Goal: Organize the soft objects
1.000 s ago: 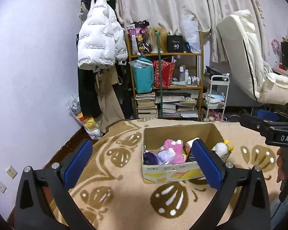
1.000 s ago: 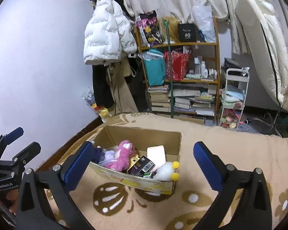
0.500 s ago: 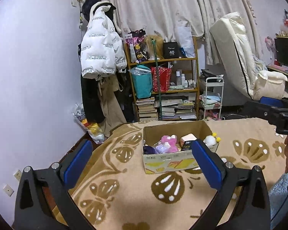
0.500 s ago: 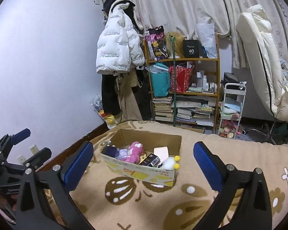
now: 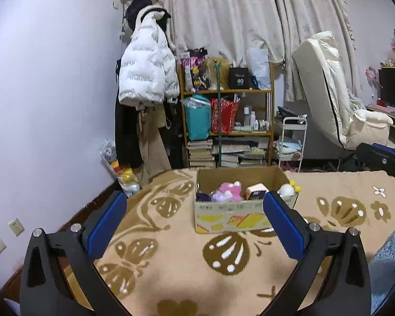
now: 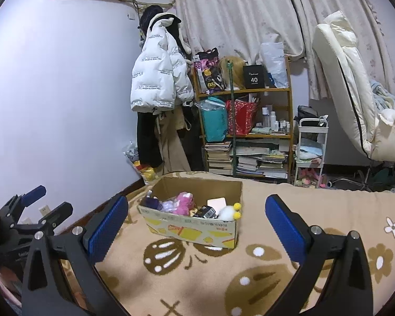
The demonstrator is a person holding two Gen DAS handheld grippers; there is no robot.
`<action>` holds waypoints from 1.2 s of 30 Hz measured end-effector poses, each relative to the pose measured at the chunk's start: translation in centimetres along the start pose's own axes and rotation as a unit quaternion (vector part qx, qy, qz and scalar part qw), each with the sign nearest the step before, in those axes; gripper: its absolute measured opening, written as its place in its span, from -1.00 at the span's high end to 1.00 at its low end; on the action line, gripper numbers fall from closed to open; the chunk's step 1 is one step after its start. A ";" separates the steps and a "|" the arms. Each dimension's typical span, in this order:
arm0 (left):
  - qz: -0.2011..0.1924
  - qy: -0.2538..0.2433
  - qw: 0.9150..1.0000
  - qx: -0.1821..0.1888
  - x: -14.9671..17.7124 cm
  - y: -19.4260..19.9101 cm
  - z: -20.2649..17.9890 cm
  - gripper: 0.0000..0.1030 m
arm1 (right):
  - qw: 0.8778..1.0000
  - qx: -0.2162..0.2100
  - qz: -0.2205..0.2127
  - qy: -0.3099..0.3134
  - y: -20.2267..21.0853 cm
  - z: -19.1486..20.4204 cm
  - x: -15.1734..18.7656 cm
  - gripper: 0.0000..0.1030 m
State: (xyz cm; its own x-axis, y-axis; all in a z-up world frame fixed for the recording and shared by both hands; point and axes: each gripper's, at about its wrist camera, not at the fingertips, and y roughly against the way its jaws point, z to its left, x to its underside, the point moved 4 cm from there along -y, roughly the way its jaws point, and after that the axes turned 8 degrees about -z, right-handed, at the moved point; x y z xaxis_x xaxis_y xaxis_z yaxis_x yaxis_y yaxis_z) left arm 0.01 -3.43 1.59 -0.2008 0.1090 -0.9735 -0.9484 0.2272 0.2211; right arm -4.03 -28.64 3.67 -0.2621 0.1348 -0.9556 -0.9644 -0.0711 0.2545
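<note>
Patterned blanket bears cardboard box; left claw, right claw level, spread wide, empty.

white puffer jacket, bookshelf, curtains

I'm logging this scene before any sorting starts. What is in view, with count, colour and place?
open cardboard box: one, brown with yellow print, on the blanket.
beige patterned blanket: one, tan with brown motifs, under the box.
pink plush toy: one, pink, inside the box.
white fluffy toy with yellow pompoms: one, at the box's right corner.
white puffer jacket: one, hanging by the wall.
wooden bookshelf: one, behind the blanket, holding bags and books.
white rolling cart: one, right of the shelf.
left claw: blue pads, open, empty.
right claw: blue pads, open, empty.
</note>
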 end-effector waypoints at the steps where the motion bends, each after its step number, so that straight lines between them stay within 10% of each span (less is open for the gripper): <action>1: 0.001 0.002 1.000 0.001 0.2 -0.1 0.1 -0.98 | 1.000 0.002 -0.001 0.004 0.0 0.1 0.4 -1.00; 36: 0.007 0.010 1.000 0.024 1.8 -1.0 -0.1 -0.98 | 1.000 0.000 0.027 -0.005 -1.0 -1.2 3.8 -1.00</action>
State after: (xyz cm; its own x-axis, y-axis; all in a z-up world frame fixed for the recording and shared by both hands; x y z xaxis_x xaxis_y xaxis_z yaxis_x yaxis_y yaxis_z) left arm 0.56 -3.60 -0.39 -0.2194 0.0924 -0.9712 -0.9329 0.2715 0.2366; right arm -4.04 -29.26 -0.41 -0.3139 0.1417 -0.9388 -0.9490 -0.0780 0.3055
